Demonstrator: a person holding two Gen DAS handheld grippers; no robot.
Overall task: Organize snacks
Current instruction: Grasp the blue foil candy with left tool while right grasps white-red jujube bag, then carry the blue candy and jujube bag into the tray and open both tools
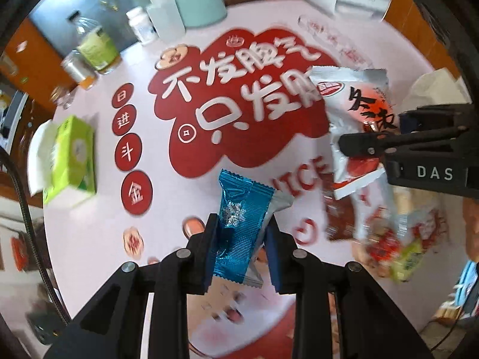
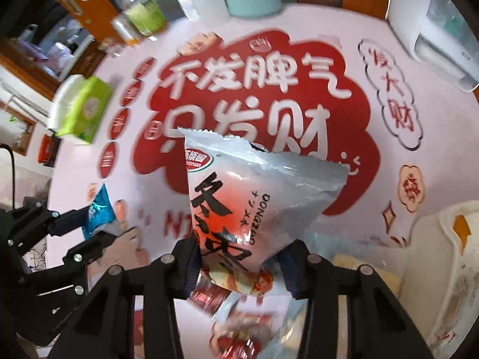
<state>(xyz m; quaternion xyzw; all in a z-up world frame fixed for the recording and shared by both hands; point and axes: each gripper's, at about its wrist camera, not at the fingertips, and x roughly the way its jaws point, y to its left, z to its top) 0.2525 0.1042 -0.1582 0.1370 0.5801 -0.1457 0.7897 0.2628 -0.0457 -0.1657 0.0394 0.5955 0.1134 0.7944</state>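
Both claws point steeply down over the printed surface (image 1: 98, 209): the left claw (image 1: 241, 239) clamped on a blue snowflake candy wrapper (image 1: 239, 227), the right claw (image 2: 242, 257) pinching a silver-and-red Dongzao snack packet (image 2: 248, 197). Each packet hangs clear above the surface; keeping both grips firm and apart should avoid tangling.

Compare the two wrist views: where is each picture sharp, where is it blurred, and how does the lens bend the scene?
Left wrist view: the blue snack packet in the left gripper is crisp, while the snack pile and tissue box smear. Right wrist view: the white jujube packet in the right gripper is sharp; the bottles blur. Both views curve the tablecloth towards dark fisheye corners.
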